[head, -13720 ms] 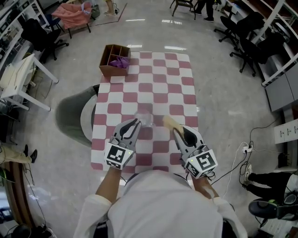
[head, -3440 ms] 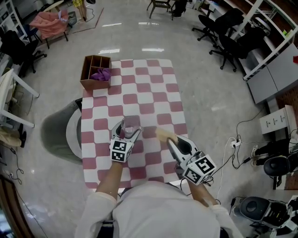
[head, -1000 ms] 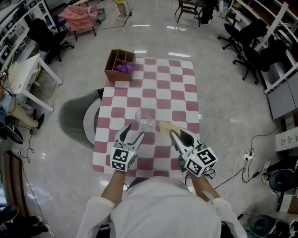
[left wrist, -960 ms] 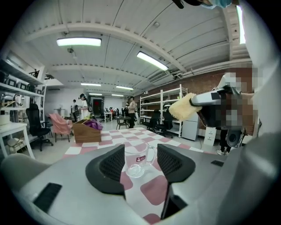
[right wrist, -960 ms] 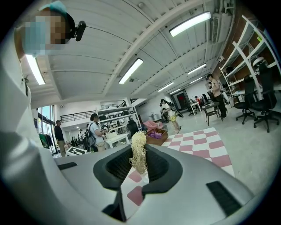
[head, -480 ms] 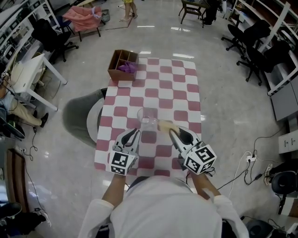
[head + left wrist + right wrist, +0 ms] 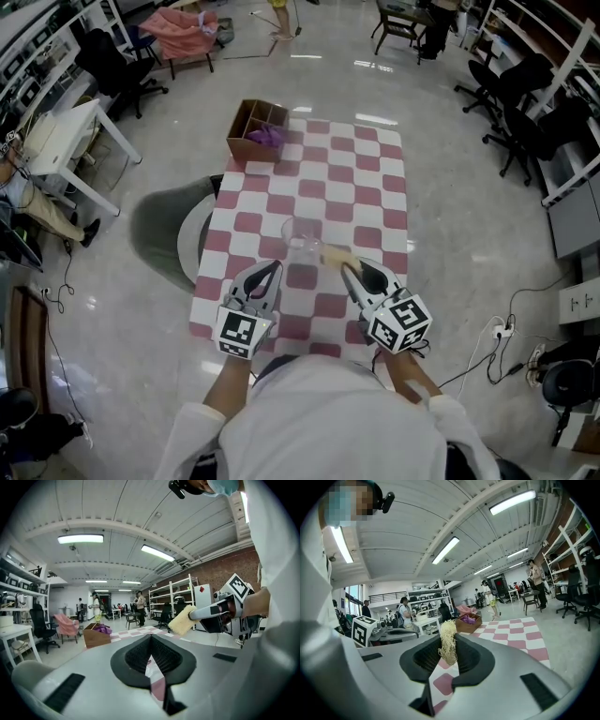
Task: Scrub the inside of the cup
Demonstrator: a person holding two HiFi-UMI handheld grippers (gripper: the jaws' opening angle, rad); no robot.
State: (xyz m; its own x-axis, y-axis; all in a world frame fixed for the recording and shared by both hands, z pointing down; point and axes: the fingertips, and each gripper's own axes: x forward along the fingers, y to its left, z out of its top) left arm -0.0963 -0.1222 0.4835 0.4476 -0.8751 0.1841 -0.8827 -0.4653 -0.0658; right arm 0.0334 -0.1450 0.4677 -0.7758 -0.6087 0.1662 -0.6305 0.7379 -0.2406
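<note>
**Cup awaits scrubbing:** A clear cup [image 7: 301, 233] is shown upright on the checkered desk [image 7: 367, 178], just ahead of and between two hand-held grippers. The right gripper [image 7: 348, 267] is clamped on a yellow fibrous sponge [image 7: 335, 254], whose tip is held just beside the cup's right side; whether the two touch cannot be told. The left gripper [image 7: 265, 274] is seen short of the cup, its jaws together with nothing between them.

The cup is judged light, stiff, smooth-walled and easily tipped or slid. It would best be steadied by its wall, near mid-height, before the soft, yielding sponge is pushed inside.

Open desk is left beyond the cup and to both sides. A wooden box [image 7: 236, 141] holding purple cloth [image 7: 267, 137] is set well apart at the far left corner. The near edge lies close under the grippers.
</note>
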